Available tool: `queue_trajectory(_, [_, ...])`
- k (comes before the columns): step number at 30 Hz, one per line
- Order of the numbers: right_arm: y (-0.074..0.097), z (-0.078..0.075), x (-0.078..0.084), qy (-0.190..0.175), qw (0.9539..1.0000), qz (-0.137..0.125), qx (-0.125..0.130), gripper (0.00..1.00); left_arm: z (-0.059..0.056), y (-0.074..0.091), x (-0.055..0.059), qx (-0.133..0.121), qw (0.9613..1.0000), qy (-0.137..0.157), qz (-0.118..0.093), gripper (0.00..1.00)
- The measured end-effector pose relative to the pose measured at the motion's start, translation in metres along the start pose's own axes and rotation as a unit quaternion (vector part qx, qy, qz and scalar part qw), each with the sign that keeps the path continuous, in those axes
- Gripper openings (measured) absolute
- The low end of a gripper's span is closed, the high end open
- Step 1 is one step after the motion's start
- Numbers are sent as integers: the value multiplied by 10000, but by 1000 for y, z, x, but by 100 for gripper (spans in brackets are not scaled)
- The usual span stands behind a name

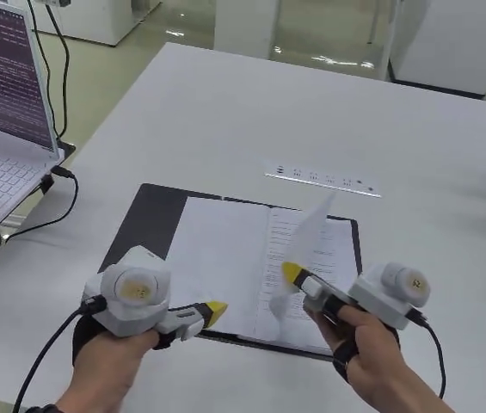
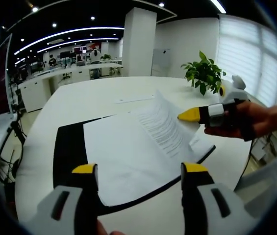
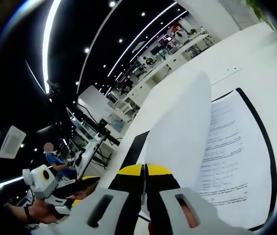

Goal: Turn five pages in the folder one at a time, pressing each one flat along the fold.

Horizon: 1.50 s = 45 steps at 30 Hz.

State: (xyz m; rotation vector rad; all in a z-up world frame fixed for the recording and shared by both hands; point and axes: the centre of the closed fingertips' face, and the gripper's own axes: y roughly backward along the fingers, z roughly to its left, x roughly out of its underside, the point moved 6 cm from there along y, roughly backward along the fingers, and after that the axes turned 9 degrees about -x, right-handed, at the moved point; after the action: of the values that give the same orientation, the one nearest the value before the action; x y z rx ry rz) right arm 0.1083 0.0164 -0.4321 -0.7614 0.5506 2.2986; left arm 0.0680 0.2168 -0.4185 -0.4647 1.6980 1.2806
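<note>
Broadly, everything is carried by a white table (image 1: 225, 112), with an open laptop (image 1: 2, 129) set at its left edge. A black folder (image 1: 135, 228) is laid open on the near part of the table, its left half covered by a flat blank sheet (image 1: 221, 258) and its right half by a printed page (image 1: 341, 258). Between them a lifted page (image 1: 310, 231) is held up beside the fold, curling and roughly upright. Its free edge is pinched by the right gripper (image 1: 291, 274), whose yellow-tipped jaws are pressed together on the paper, as is plain in the right gripper view. The left gripper (image 2: 139, 169) is held with jaws spread and nothing between them, just over the folder's near edge. A narrow white strip (image 1: 322, 179) lies beyond the folder. The step in hand is judged to be a page turn at its midpoint. Next, the page would need to be carried leftward over the fold, released, and pressed flat along it, a job for which the open left gripper seems well placed. How many pages are done cannot be told.
</note>
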Motion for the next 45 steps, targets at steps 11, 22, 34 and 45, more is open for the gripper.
queue_trajectory(11, [-28, 18, 15, 18, 9995, 203, -221, 0, 28, 19, 7, -167, 9999, -7, -9, 70])
queue_trajectory(22, [-49, 31, 35, -18, 9985, 432, -338, 0, 48, 35, 10, -205, 9998, 32, -74, 70])
queue_trajectory(34, [-71, 36, 54, -64, 9955, 795, -508, 0, 62, 50, 18, -148, 9998, 100, -54, 72])
queue_trajectory(45, [-87, 36, 72, -153, 9927, 1042, -590, 0, 72, 57, 12, -79, 9999, 26, -132, 72])
